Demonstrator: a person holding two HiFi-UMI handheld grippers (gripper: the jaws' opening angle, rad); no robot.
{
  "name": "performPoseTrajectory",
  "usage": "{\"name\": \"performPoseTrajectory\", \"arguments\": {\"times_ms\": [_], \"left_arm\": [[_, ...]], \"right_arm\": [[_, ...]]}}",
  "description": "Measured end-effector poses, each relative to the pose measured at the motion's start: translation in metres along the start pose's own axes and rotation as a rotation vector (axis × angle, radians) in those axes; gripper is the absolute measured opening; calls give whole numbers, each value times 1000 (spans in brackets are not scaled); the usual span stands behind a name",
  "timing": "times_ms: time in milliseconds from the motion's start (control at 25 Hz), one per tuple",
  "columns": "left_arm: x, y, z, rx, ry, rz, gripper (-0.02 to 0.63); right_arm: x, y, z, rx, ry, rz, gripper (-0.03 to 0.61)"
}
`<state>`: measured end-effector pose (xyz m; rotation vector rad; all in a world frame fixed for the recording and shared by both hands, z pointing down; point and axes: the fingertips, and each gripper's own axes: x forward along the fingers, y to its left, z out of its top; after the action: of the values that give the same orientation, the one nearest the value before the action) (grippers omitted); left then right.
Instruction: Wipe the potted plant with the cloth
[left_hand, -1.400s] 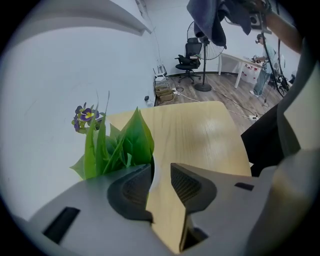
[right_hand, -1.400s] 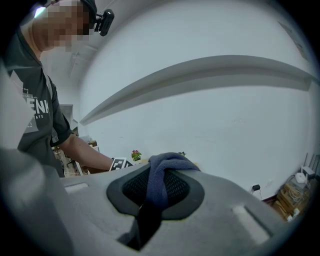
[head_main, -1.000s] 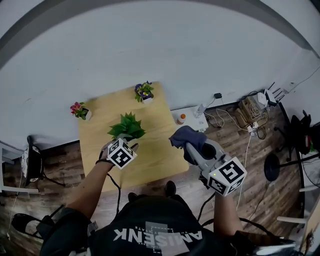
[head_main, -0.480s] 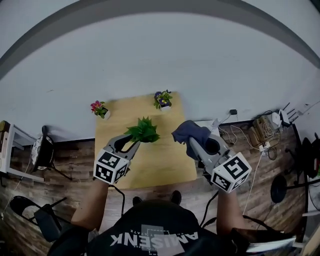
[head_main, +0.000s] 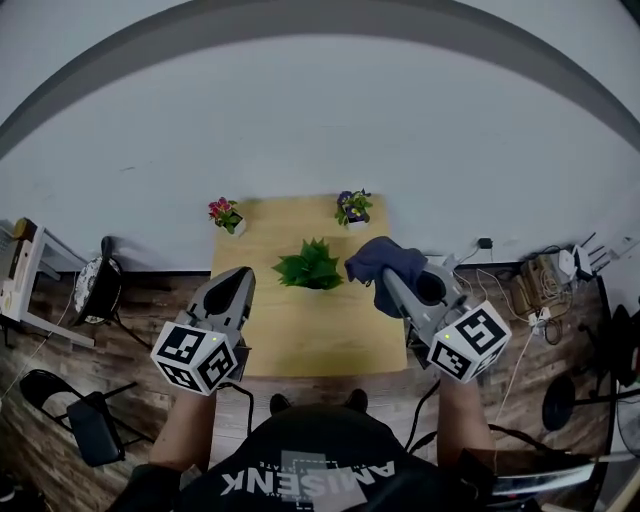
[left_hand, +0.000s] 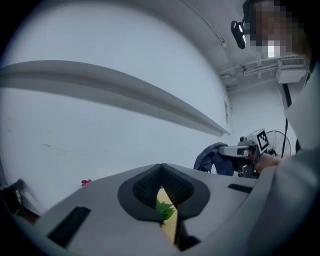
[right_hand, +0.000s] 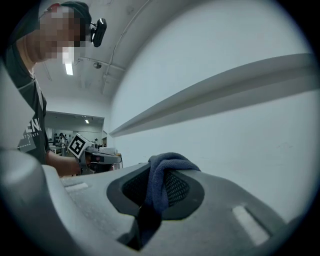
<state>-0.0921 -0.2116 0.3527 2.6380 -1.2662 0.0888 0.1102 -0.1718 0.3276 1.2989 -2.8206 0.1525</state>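
Left gripper (head_main: 238, 278) is up over the near-left part of the wooden table (head_main: 300, 340), and its jaws have just snapped together with nothing between them. The right gripper (head_main: 392, 285) is clamped on the dark blue cloth (head_main: 378, 260), which bunches over its tips. The potted plant (head_main: 311, 267) stands mid-table between the two grippers, just beside the cloth, possibly brushing it; hard to call from above. Two small flowering pots (head_main: 226, 214) (head_main: 352, 207) sit at the far corners.
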Motion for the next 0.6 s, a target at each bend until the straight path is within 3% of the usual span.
{"name": "performPoseTrajectory", "arguments": {"times_ms": [160, 360, 600], "left_arm": [[-12, 6, 16, -78, -62, 9, 2], [-20, 6, 19, 59, -26, 71, 2], [-22, 3, 23, 61, -21, 58, 2]], "right_arm": [[7, 2, 11, 3, -29, -2, 44], [13, 9, 10, -31, -3, 11, 43], [15, 14, 9, -62, 0, -25, 43]]}}
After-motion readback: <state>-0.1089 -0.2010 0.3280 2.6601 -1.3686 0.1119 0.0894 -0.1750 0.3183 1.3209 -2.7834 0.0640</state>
